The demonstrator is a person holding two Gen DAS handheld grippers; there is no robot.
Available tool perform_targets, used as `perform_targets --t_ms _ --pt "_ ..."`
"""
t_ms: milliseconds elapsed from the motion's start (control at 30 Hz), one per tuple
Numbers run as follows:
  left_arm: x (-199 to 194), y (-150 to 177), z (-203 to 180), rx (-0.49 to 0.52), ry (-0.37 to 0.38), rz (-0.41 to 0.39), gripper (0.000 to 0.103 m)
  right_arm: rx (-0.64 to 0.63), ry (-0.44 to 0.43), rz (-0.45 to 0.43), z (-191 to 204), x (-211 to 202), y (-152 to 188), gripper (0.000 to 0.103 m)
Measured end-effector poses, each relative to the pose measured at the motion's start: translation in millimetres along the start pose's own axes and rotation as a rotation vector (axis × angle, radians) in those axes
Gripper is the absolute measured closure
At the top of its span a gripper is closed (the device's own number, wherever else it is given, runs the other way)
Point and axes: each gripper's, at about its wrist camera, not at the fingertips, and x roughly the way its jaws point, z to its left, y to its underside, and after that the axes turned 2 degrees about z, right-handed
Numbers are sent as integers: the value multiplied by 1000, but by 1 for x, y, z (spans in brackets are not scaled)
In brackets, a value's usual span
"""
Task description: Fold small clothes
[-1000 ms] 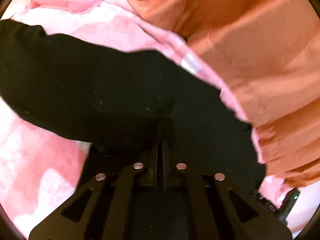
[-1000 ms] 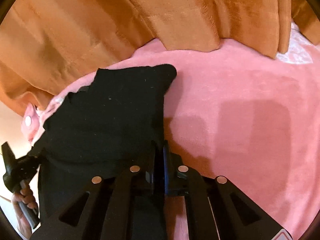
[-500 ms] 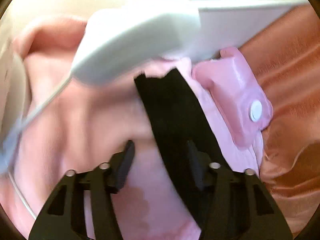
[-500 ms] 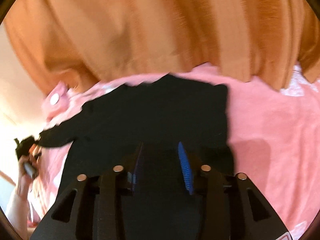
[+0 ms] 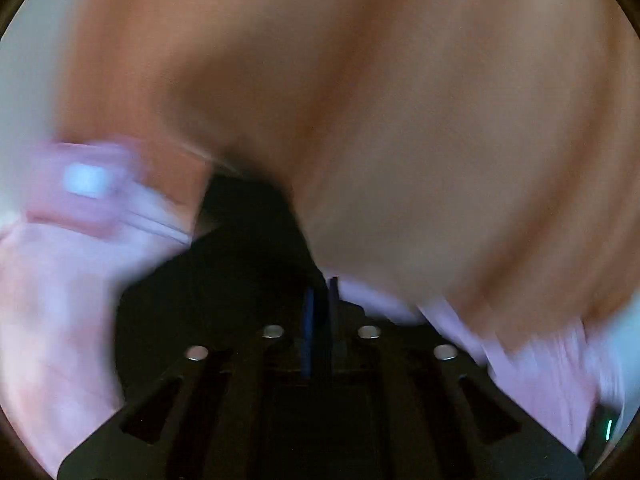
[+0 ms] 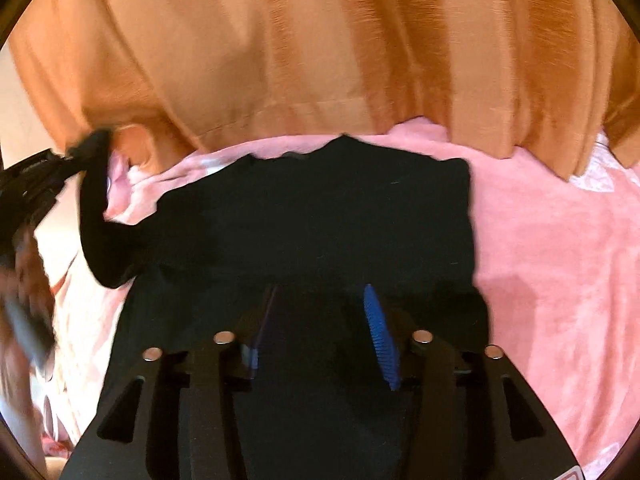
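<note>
A black garment [image 6: 340, 216] lies spread on a pink blanket [image 6: 560, 248]. My right gripper [image 6: 320, 332] is open just above its near part, and its blue pads [image 6: 378, 332] hold nothing. In the right wrist view my left gripper [image 6: 60, 168] at the far left holds a black sleeve [image 6: 94, 216] lifted off the blanket. The left wrist view is blurred. There my left gripper [image 5: 320, 300] is shut on the black cloth [image 5: 240, 260], with only a thin gap between the pads.
An orange curtain [image 6: 320, 48] hangs along the far edge of the blanket and fills the top of the left wrist view [image 5: 400, 120]. A pink item with a white disc [image 5: 86, 182] lies at the left. The person's hand [image 6: 24, 320] shows at the left edge.
My left gripper, open half a second ago, has shut on the black sleeve and swung toward the curtain. My right gripper, shut a second ago, has opened wider over the garment.
</note>
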Motion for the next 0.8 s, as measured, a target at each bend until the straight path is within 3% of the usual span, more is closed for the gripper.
perform_targets --t_ms 33,67,133,200,333,500,667,733,800 --pt "11 15 -20 34 8 42 56 12 15 8 -7 1 0 54" --pt "24 39 -44 76 1 85 44 21 23 15 -12 3 0 54" --pt "34 66 -58 95 -12 126 45 39 37 29 -22 6 0 54" --pt "30 82 -46 26 -21 184 44 62 34 41 -31 9 -2 54" --pt "10 67 20 -196 -100 180 32 102 -56 65 -34 24 -10 54" --pt "-5 71 112 -459 -170 201 32 117 -98 64 -29 52 -26 54" --pt "1 77 137 -575 -125 248 33 176 -101 38 -33 86 -50 54" --pt "4 81 138 -600 -112 262 34 212 -115 67 -31 108 -62 54" --pt "10 82 141 -628 -103 273 40 219 -119 101 -26 125 -67 61"
